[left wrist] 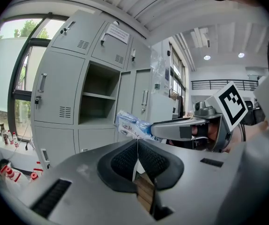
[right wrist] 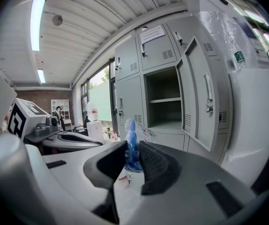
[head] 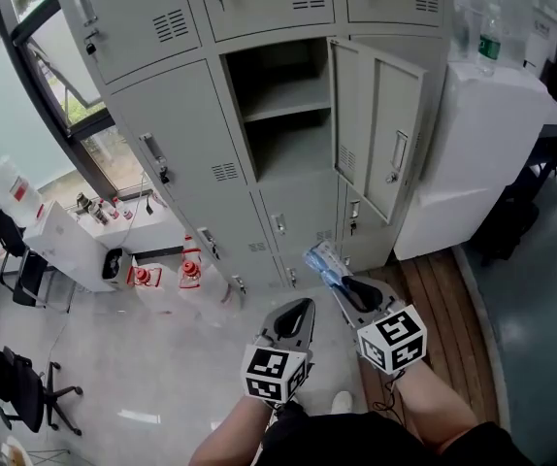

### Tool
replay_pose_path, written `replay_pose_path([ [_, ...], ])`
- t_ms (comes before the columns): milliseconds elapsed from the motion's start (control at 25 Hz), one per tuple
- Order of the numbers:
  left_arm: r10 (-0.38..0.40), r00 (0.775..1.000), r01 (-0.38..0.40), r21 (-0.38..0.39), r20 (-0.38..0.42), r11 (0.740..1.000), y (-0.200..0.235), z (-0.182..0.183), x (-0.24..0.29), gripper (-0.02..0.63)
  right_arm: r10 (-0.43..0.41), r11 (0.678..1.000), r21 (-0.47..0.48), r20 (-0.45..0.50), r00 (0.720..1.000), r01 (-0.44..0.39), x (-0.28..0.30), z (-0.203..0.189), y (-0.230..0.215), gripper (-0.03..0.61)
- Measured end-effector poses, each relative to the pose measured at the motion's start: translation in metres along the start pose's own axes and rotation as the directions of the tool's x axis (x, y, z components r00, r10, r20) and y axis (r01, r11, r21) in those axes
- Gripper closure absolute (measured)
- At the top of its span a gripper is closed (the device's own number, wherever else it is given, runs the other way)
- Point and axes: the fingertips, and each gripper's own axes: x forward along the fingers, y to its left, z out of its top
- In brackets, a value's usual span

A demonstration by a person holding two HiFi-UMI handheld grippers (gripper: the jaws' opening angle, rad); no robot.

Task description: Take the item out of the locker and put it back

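The grey locker bank has one open compartment (head: 283, 115) with a shelf inside, and its door (head: 380, 134) is swung out to the right. My right gripper (head: 340, 282) is shut on a blue and white plastic packet (head: 321, 261), held in front of and below that compartment. In the right gripper view the packet (right wrist: 131, 135) stands up between the pads, with the open locker (right wrist: 165, 102) beyond. My left gripper (head: 301, 309) sits just left of the right one, its pads meeting with nothing between them. The left gripper view shows the packet (left wrist: 132, 125) and the open locker (left wrist: 97, 100).
A white cabinet (head: 492, 153) with a plastic bottle (head: 489, 42) on top stands right of the lockers. Red and white bottles (head: 191, 270) sit on the floor by a low white unit at the left. Office chairs (head: 16, 386) stand far left. Wooden boards (head: 434, 289) run along the right.
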Motion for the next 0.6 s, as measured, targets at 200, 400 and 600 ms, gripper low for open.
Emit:
replay_pose_path([
  [200, 0.001, 1.0, -0.001, -0.003, 0.005, 1.0, -0.007, 0.0, 0.001, 0.597, 0.001, 1.0, -0.007, -0.002, 1.0, -0.001, -0.006, -0.001, -0.002, 0.443],
  [400, -0.004, 1.0, 0.004, -0.001, 0.005, 1.0, -0.004, 0.001, 0.002, 0.597, -0.002, 1.0, -0.009, -0.002, 1.0, 0.002, -0.003, 0.0, -0.002, 0.443],
  [600, -0.011, 1.0, 0.011, 0.004, 0.006, 1.0, 0.009, 0.006, 0.003, 0.597, -0.011, 1.0, -0.005, -0.003, 1.0, 0.011, 0.011, 0.005, -0.002, 0.445],
])
